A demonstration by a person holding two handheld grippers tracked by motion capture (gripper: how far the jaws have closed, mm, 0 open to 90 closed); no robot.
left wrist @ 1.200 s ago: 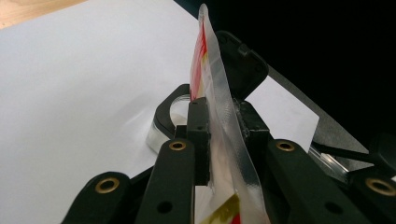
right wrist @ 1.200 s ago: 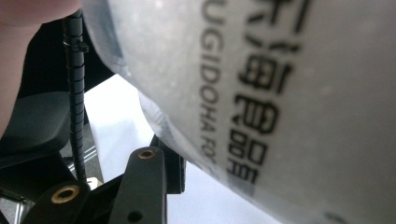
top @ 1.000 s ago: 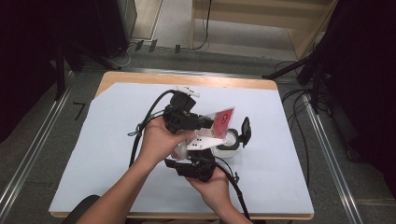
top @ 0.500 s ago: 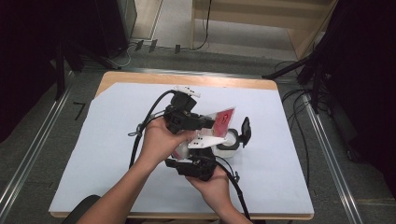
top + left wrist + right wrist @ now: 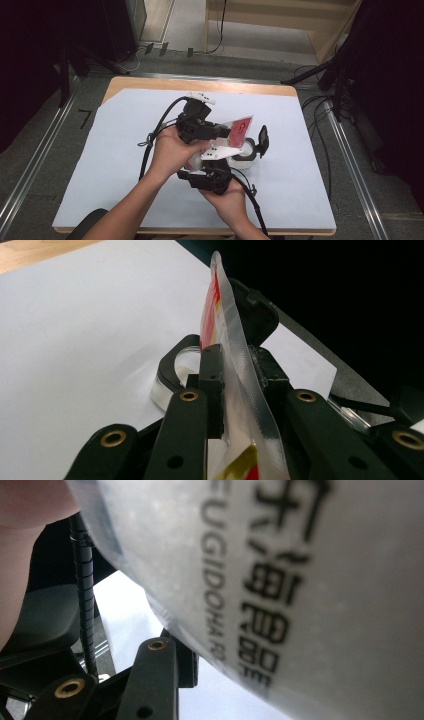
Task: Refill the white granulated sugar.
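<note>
High view: the two hands meet in the middle of the frame, over the white sheet (image 5: 125,165) on the table. The left gripper (image 5: 220,131) is a bit above center. Its jaws are closed tight on the red packet (image 5: 240,129), which sticks out to the right. The right gripper (image 5: 212,172) is just below it, at lower center, pointing up toward the packet.

In the left gripper view the packet (image 5: 235,350) stands on its edge at center, pinched at its clear seam between the two black jaws. Behind it, near the middle, sits a clear jar (image 5: 170,375) on the sheet, and a black lid (image 5: 257,312) shows past the packet.

In the right gripper view the packet (image 5: 300,580) is pressed up close, with black letters on it. One jaw shows at the bottom left. I cannot tell if that gripper is open or closed.

From a second ago, almost nothing has moved. The hands and packet sit in the same spot. I think the person is holding steady, getting a second grip to tear the packet open over the jar
</note>
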